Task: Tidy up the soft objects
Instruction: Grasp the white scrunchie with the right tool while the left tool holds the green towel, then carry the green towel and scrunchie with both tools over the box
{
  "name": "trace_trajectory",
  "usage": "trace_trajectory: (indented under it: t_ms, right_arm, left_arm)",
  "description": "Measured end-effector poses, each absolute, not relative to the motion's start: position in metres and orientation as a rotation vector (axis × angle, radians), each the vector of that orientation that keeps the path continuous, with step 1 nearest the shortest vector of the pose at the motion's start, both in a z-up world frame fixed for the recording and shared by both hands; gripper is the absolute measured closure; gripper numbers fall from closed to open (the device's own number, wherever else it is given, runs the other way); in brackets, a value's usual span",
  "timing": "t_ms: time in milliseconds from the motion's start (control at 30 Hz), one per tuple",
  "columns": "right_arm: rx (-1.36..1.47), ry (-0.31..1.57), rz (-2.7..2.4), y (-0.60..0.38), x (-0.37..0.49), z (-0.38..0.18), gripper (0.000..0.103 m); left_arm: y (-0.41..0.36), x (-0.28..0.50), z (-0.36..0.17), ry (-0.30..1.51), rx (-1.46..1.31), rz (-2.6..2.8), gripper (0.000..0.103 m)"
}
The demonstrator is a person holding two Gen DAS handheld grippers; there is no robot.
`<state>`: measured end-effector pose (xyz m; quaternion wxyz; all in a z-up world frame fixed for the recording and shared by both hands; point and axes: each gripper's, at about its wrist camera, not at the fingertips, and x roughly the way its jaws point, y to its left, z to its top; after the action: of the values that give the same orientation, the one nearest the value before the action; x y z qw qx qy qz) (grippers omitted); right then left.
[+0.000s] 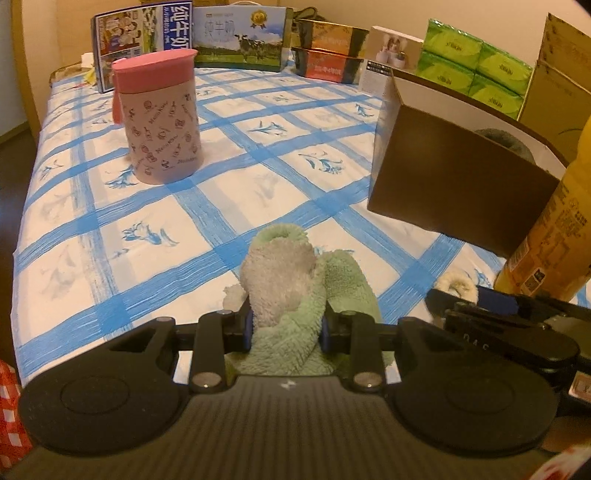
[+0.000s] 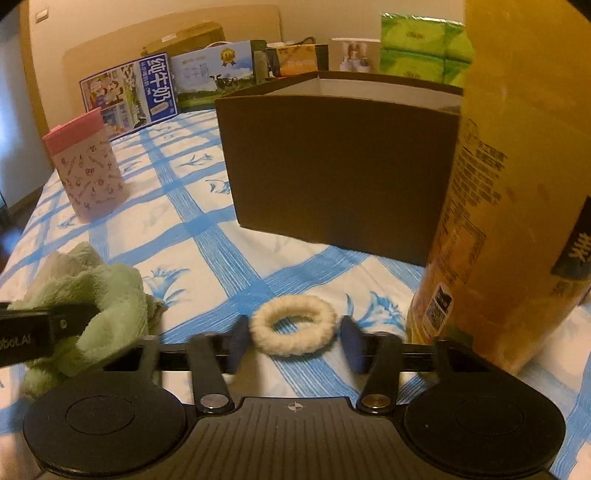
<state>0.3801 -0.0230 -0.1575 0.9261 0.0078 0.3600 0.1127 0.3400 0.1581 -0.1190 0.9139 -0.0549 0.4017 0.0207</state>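
Blue-checked bedsheet [image 1: 155,206]: left gripper [image 1: 287,328] clenched on green fleece sock [image 1: 291,295]; right gripper [image 2: 293,341] released, straddling cream scrunchie [image 2: 293,325] beside the near brown box [image 2: 340,173].

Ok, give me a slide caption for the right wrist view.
Right hand-held gripper open around a cream fuzzy ring on the blue-checked bedspread, dark box beyond.

green fleece cloth [image 1: 295,295]: bunched, gripped | cream fuzzy ring [image 2: 293,324]: flat on cloth-covered table

Cream walls [image 2: 155,26], warm dim light, blue-checked bedsheet [image 1: 221,122], 1 wooden headboard [image 2: 110,55]
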Motion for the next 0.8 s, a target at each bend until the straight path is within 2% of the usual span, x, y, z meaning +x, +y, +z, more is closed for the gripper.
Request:
trace_trajectory:
  t_ms: [133,167,333,500,633,800]
  right_arm:
    - [-0.039,0.727,0.251,-0.018,0.376,-0.157,0.082]
    - [-0.048,0.728,0.255,-0.017,0.375,-0.157,0.083]
    - [-0.063,0.705,0.273,-0.014,0.366,-0.140,0.084]
    - [-0.060,0.570,0.281,-0.007,0.352,-0.088,0.084]
    - [-0.048,0.463,0.218,0.003,0.356,-0.053,0.084]
    - [0.017,0.442,0.114,0.014,0.385,-0.036,0.084]
  left_arm:
    - [0.155,0.345,-0.119,0.833,-0.086,0.013,0.075]
    - [0.154,0.346,-0.119,0.835,-0.078,0.006,0.075]
    - [0.155,0.346,-0.104,0.808,-0.060,-0.038,0.075]
    - [0.158,0.352,-0.065,0.716,-0.042,-0.083,0.075]
    - [0.157,0.375,-0.033,0.623,-0.025,-0.149,0.075]
    - [0.152,0.420,-0.009,0.545,-0.009,-0.264,0.075]
